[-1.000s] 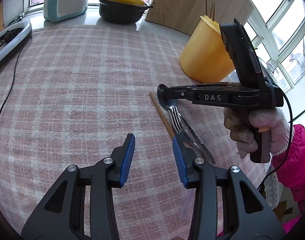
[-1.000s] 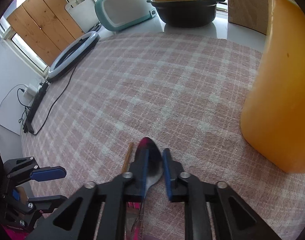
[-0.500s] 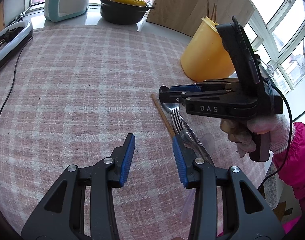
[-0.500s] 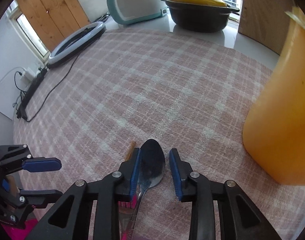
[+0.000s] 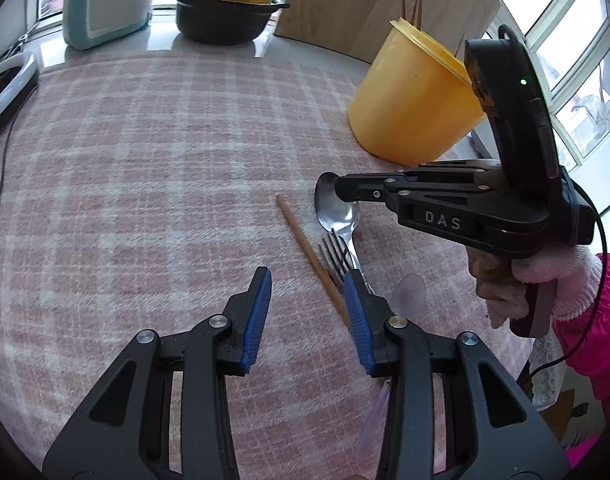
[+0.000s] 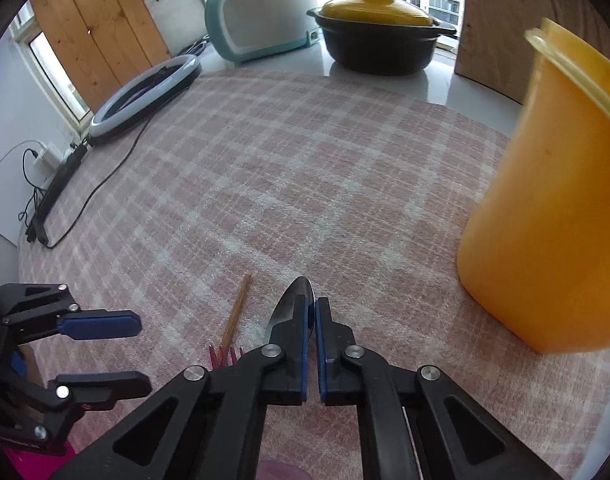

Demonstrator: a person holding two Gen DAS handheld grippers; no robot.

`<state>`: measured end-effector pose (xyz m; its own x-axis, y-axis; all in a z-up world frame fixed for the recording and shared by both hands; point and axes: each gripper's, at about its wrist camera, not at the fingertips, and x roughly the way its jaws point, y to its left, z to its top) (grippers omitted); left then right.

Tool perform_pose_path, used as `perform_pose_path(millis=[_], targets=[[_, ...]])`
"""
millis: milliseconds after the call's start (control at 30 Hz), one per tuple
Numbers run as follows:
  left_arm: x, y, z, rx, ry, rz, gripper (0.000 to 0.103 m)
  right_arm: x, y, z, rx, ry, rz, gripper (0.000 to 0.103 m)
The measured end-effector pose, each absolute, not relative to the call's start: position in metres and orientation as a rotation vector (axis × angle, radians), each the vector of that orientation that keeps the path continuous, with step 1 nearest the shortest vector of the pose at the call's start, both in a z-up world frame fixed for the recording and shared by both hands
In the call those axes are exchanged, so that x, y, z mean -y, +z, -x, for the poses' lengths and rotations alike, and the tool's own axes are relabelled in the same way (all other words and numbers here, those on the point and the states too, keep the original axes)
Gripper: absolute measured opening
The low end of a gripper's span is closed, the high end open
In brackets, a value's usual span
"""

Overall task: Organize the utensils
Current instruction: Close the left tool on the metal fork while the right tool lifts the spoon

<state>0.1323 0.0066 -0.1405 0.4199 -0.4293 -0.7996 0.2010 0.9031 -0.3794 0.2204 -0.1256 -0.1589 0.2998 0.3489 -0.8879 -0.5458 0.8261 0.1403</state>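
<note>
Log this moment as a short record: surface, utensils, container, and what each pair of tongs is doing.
surface: pink checked tablecloth
utensils lying on it: shiny metal spoon, metal fork, brown wooden chopstick, side by side
container: tall yellow plastic cup, upright, wooden sticks standing inside
right tongs: jaws have just been closing, now shut on the spoon's bowl
left tongs: open, nothing between the pads, beside the fork and chopstick
background: black pot with yellow lid
</note>
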Motion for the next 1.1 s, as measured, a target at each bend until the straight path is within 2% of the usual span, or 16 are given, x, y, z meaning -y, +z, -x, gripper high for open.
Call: perform_pose_path(millis=[100,167,467,600,867,900,967,1000,1100], targets=[[0.004,-0.142,-0.141,-1.063,-0.435,0.216,0.033,0.135,-0.158,-0.218,-1.116,0.582,0.184,0.000],[0.011,-0.143,-0.146,-1.065,-0.445,0.189,0.027,0.144,-0.157,-0.217,-1.117,0.567,0.159,0.000],[0.027,-0.154,-0.161,-1.096,-0.482,0.136,0.027,0.179,-0.159,-0.210,-1.128,0.525,0.095,0.000],[0.034,-0.158,-0.163,-1.099,-0.482,0.117,0.010,0.189,-0.159,-0.208,-1.131,0.514,0.070,0.000],[0.035,-0.160,-0.166,-1.095,-0.484,0.151,0.010,0.198,-0.166,-0.209,-1.156,0.530,-0.003,0.000],[0.034,-0.161,-0.167,-1.106,-0.490,0.159,0.010,0.200,-0.167,-0.209,-1.160,0.527,-0.009,0.004],[0.034,-0.163,-0.167,-1.125,-0.497,0.164,0.017,0.203,-0.172,-0.209,-1.181,0.527,-0.037,0.008],[0.034,-0.163,-0.167,-1.125,-0.505,0.167,0.019,0.204,-0.174,-0.209,-1.187,0.530,-0.052,0.016],[0.038,-0.164,-0.166,-1.118,-0.509,0.139,0.019,0.207,-0.175,-0.208,-1.178,0.534,-0.084,0.016]])
